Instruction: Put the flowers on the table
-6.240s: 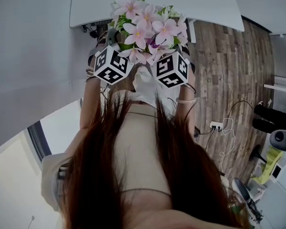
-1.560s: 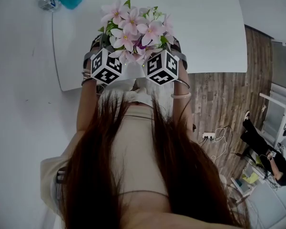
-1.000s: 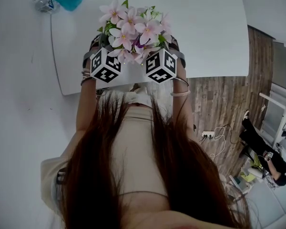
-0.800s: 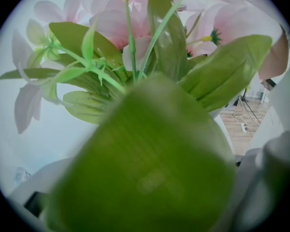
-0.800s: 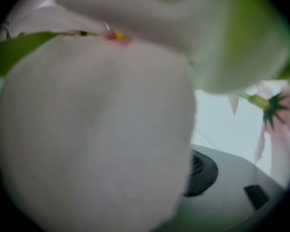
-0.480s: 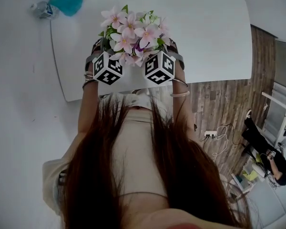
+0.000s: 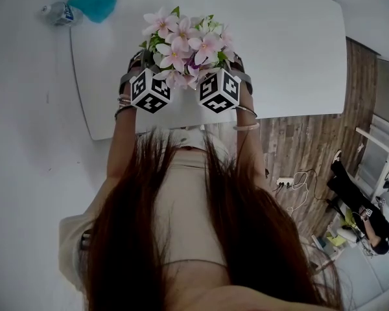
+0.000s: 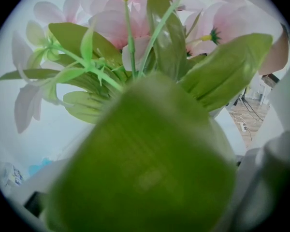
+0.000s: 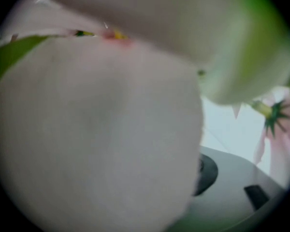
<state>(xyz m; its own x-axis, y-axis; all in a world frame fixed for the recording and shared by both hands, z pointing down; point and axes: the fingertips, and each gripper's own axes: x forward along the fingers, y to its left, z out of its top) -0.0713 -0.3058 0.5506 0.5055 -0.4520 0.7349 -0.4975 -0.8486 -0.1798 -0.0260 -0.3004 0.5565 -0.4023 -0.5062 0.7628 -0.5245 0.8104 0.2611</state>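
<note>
No readable text; bottle (image 7: 56,11) label perhaps too small.

The flowers (image 7: 185,41) are above the surface (image 7: 285,50), over its left half. The left hand-held gripper (image 7: 150,91) is on their left and the right hand-held gripper (image 7: 218,91) on their right, both at the near side of the bunch. Contact between bunch and surface: cannot be determined. A bottle (image 7: 57,11) and a bundle (image 7: 94,2) sit at the surface's far left corner. A power strip (image 7: 286,182) lies on the floor (image 7: 311,154), nearer than the surface and to its right. In the left gripper view a leaf (image 8: 145,163) covers the jaws. In the right gripper view a petal (image 9: 96,129) covers them.
</note>
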